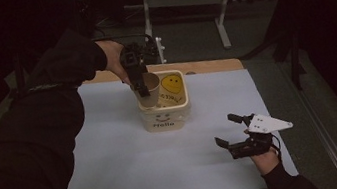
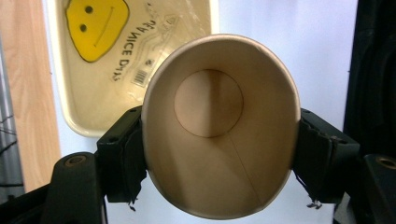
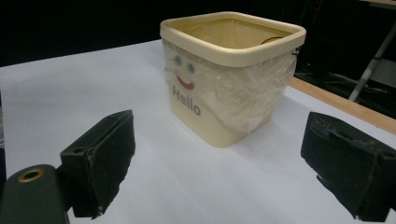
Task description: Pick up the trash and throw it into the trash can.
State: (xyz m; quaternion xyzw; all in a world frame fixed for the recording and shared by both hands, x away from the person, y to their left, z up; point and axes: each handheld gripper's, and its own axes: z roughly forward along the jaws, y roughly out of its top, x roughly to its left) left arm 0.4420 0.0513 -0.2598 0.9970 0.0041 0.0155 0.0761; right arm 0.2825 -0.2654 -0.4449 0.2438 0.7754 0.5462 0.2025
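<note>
A brown paper cup (image 1: 152,88) hangs at the left rim of a cream square bin (image 1: 166,119) marked "Hello". My left gripper (image 1: 141,84) is shut on the cup, one pad on each side of its wall. In the left gripper view I look into the empty cup (image 2: 219,126), with the bin's rim (image 2: 70,122) and a yellow smiley label (image 2: 95,25) below it. My right gripper (image 1: 225,129) rests low over the white sheet to the bin's right, open, nothing between its jaws. It faces the bin (image 3: 219,112) from a short way off.
A white sheet (image 1: 116,163) covers the tabletop; a wooden strip (image 1: 212,64) shows behind it. A clear plastic liner (image 3: 252,93) hangs over the bin's side. Metal stand legs (image 1: 222,31) rise beyond the table. A dark sleeve (image 1: 36,139) crosses the left side.
</note>
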